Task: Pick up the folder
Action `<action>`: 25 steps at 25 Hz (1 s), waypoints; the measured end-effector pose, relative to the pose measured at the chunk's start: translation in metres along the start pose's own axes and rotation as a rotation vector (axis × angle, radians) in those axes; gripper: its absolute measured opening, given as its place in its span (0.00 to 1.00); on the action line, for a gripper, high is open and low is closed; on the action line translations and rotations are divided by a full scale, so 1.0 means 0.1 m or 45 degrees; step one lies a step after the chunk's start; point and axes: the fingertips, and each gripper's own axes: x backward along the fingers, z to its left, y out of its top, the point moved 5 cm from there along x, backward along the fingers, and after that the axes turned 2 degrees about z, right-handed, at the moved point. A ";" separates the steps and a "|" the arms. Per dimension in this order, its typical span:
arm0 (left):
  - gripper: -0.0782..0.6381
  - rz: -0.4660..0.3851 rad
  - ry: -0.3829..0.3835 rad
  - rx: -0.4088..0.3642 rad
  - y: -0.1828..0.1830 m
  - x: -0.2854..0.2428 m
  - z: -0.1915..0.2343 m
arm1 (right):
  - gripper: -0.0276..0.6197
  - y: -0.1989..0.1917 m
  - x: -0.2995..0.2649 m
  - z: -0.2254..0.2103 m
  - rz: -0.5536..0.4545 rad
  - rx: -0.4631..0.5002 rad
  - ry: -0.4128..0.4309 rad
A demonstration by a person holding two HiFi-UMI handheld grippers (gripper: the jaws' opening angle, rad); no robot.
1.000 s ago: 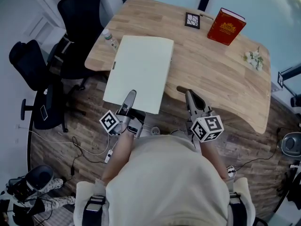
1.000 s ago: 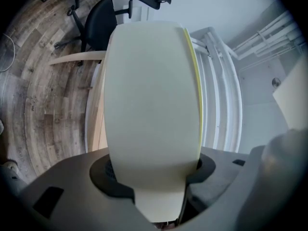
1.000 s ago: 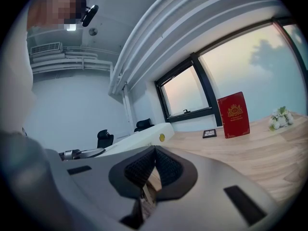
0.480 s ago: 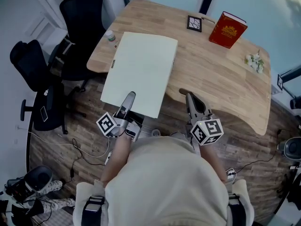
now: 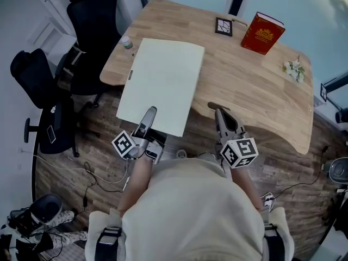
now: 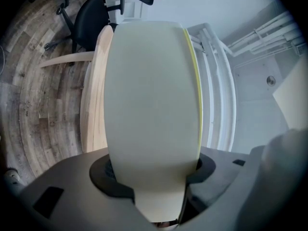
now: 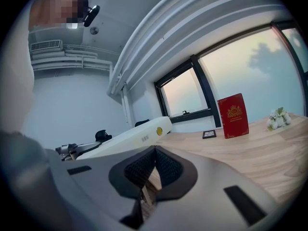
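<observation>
The folder [image 5: 163, 83] is a wide, pale cream binder with a yellow edge. It hangs tilted over the near left part of the wooden table [image 5: 255, 91], its near end past the table's edge. My left gripper [image 5: 148, 114] is shut on that near end. In the left gripper view the folder [image 6: 151, 100] fills the middle, clamped between the dark pads [image 6: 108, 170]. My right gripper [image 5: 219, 113] sits at the table's front edge, to the right of the folder, shut and holding nothing. In the right gripper view its pads [image 7: 139, 170] meet, and the folder [image 7: 130, 138] lies to the left.
A red book [image 5: 262, 32] stands at the table's far side beside a small framed picture [image 5: 223, 26]. White flowers [image 5: 294, 69] lie at the right. A bottle [image 5: 126, 42] sits by the folder's far left corner. Black chairs [image 5: 89, 31] and cables stand on the wooden floor at left.
The folder has shifted slightly in the left gripper's hold, its far end now reaching a little farther over the table. The right gripper has kept its place.
</observation>
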 end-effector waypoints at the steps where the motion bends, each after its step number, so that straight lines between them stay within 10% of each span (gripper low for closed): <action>1: 0.50 0.000 0.000 0.005 0.00 0.00 0.00 | 0.07 0.00 0.00 0.00 0.001 0.003 -0.002; 25: 0.50 0.005 0.011 0.034 0.02 -0.03 0.06 | 0.07 0.07 -0.03 0.05 -0.022 0.106 0.016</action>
